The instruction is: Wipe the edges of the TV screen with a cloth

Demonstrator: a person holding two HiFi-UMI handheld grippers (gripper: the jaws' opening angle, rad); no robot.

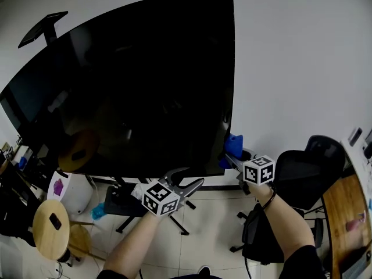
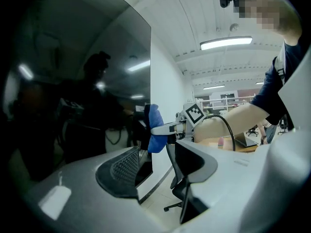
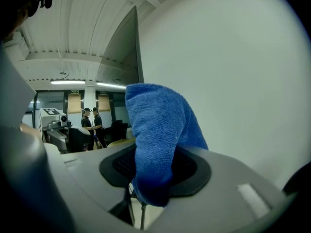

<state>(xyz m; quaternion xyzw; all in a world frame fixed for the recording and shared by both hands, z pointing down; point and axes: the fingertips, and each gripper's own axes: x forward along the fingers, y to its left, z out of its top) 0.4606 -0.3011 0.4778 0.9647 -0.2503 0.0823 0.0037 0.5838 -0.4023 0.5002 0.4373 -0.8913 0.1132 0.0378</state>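
Overhead, white ceiling panels carry long strip lights [image 2: 226,43], and a plain white wall [image 1: 302,57] runs behind the big dark TV screen [image 1: 133,86], whose glossy face mirrors the room. Pale floor tiles [image 1: 212,237] lie below, with the black legs of the TV stand [image 1: 125,208], a round wooden stool [image 1: 51,228] at the left, a black office chair [image 1: 302,176] and a wooden desk [image 1: 343,205] at the right.

The right gripper [image 1: 231,159] is closed on a blue cloth [image 1: 233,146], which sits against the screen's right edge near the bottom corner. The left gripper [image 1: 193,176] hangs below the bottom edge, jaws apart with nothing between them.

For print, each gripper's cube [image 1: 259,170] bears black-and-white square markers. Lettering on a white machine [image 3: 51,118] far back is too small to read.
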